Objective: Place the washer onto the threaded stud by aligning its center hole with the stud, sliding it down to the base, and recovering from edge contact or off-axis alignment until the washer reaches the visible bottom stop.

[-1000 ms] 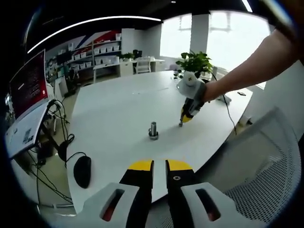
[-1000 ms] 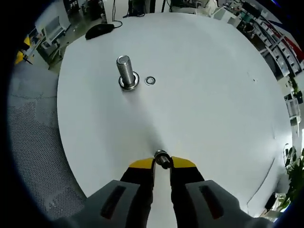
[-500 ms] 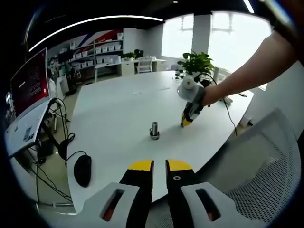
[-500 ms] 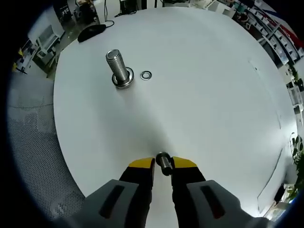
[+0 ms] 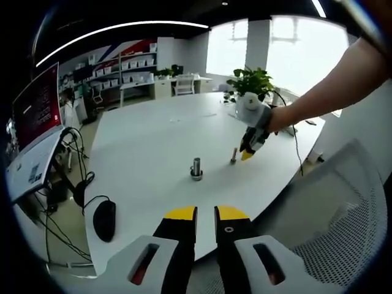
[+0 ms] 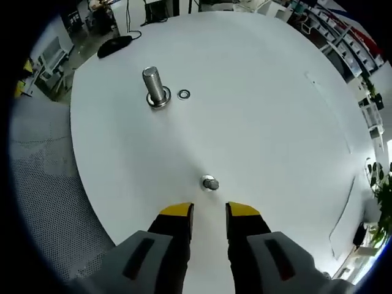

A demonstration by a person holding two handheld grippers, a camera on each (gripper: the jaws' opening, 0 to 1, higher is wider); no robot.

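— Where's the small flat silver washer point(image 6: 184, 94)?

— I see it lying on the round white desk point(image 6: 275, 122), just beside the upright threaded steel stud point(image 6: 154, 87). A short silver bolt point(image 6: 209, 182) stands ahead of my right gripper point(image 6: 208, 212), its fingers parted and empty.

— And the left gripper point(image 5: 205, 214)?

— Fingers narrow, holding nothing, at the desk's edge.
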